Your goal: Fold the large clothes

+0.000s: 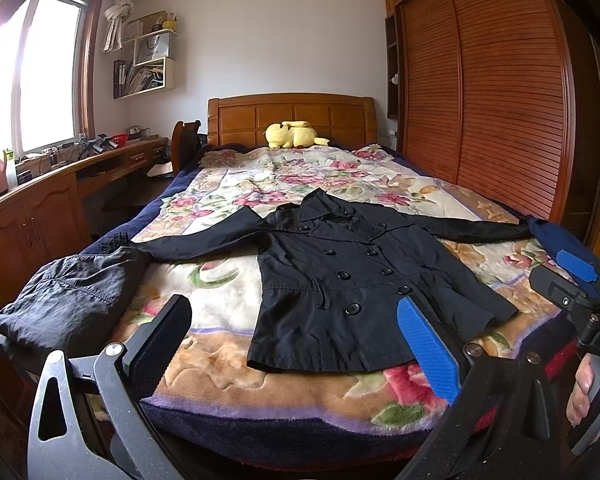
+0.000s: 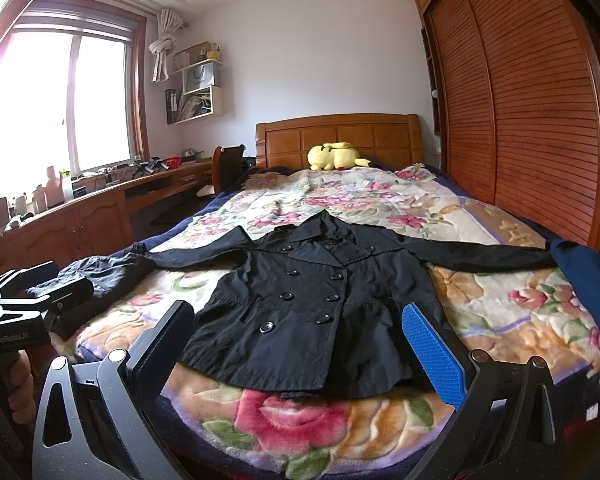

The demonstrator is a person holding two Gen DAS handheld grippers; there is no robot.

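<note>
Coat, one; hand-held grippers, two.

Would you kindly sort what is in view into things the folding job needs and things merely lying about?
For the job:
black double-breasted coat
left gripper
right gripper

Lying about:
crumpled dark grey garment
yellow plush toy
floral blanket

The coat is showing smooth, faintly sheened black cloth with glossy buttons. The blanket is looking plush and fuzzy, while the headboard and wardrobe are gleaming as varnished wood, the wardrobe ribbed.
</note>
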